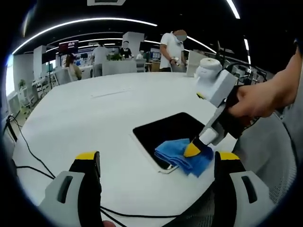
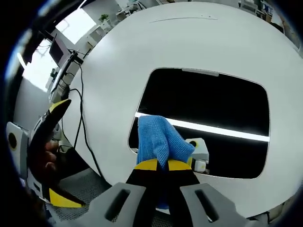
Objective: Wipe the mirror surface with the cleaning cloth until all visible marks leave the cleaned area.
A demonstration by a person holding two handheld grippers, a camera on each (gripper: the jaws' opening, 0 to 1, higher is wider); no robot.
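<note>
The right claw is clenched on the crumpled blue cleaning cloth, pressing it onto the near edge of the dark rectangular mirror, which lies flat on the round white surface. Short of the mirror, the left claw hangs released.

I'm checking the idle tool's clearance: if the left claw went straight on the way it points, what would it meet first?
Probably only bare white table. The left claw stands open, and the mirror with the blue cloth lies slightly right of its line, though depth is hard to judge.
</note>
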